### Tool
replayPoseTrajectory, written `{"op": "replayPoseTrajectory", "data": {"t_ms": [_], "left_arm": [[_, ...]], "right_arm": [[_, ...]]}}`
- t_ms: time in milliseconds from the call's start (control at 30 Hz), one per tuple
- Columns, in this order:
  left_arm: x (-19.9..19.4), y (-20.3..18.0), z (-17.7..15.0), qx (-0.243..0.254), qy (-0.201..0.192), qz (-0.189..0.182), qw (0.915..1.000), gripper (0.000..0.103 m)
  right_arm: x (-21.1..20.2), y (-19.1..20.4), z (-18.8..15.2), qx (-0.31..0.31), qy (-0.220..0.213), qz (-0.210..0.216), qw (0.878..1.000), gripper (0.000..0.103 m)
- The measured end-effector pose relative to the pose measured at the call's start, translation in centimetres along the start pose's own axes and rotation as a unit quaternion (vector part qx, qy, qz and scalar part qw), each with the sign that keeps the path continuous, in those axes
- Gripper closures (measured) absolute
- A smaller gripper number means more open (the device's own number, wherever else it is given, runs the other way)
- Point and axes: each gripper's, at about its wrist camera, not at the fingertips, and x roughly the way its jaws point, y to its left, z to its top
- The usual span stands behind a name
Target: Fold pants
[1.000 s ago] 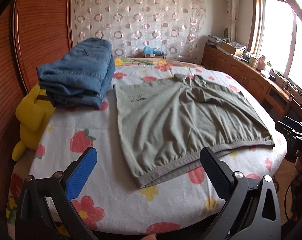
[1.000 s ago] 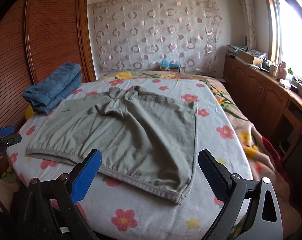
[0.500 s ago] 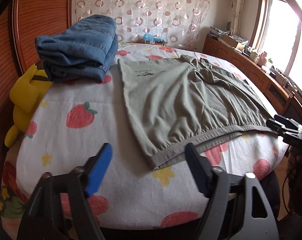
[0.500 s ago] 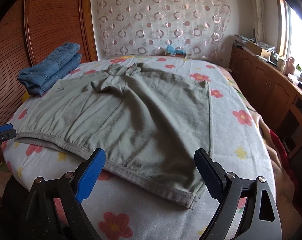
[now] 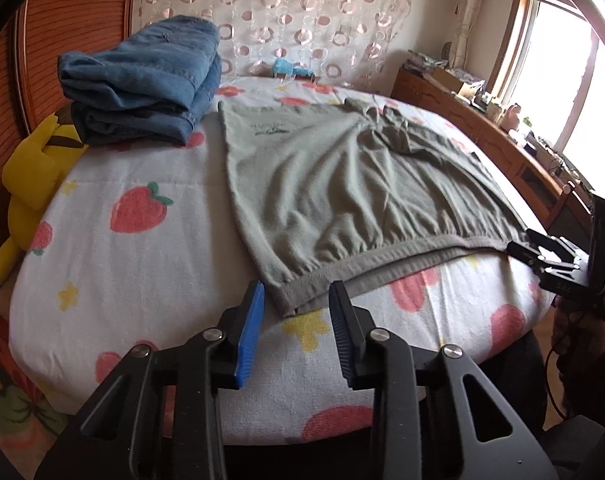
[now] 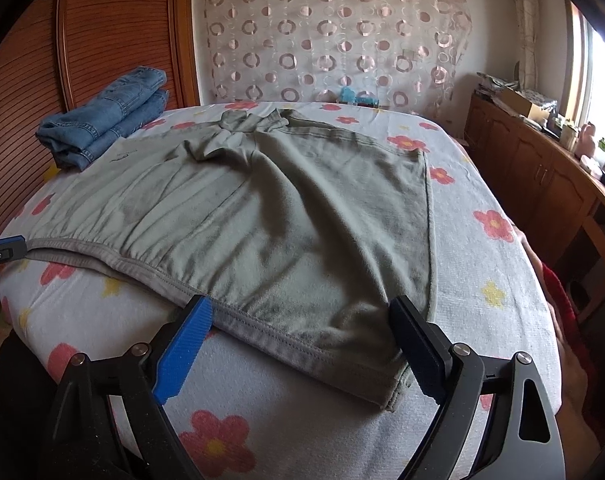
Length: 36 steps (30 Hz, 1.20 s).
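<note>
Green pants (image 5: 342, 188) flat on the bed (image 5: 142, 248), left hand-held gripper (image 5: 296, 300) now closer, fingers narrowed around the waistband corner, right hand-held gripper (image 6: 302, 320) closer too, fingers wide apart.

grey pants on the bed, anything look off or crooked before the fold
Mostly fine. The grey pants lie spread flat on the bed, but the cloth is bunched and rumpled at the far end, near the middle, and the near waistband gapes slightly. The folded jeans sit tidy, apart from them.
</note>
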Motion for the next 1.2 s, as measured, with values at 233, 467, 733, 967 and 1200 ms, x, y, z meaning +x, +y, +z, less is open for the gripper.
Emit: {"op": "replayPoseTrajectory", "data": {"t_ms": [233,467,733,967,1200], "left_arm": [[0.3,-0.4,0.2,0.015,-0.004,0.018,0.9997,0.073],[-0.1,-0.1,0.6,0.009,-0.006,0.008,0.9999,0.096],[-2.3,-1.6,3.5,0.028,-0.046,-0.021,0.9983,0.097],[-2.7,-4.5,6.2,0.047,-0.066,-0.059,0.9950,0.097],[-1.8,-8.2,8.4,0.081,-0.070,-0.092,0.9900,0.097]], "right_arm": [[-0.7,0.2,-0.1,-0.010,0.005,0.001,1.000,0.012],[2.4,-0.2,2.1,-0.018,0.007,0.000,1.000,0.012],[2.7,-0.9,2.9,-0.008,0.005,0.010,1.000,0.031],[2.4,-1.7,3.4,0.000,0.003,0.008,1.000,0.049],[2.2,-1.9,3.4,0.002,-0.004,0.003,1.000,0.056]]}}
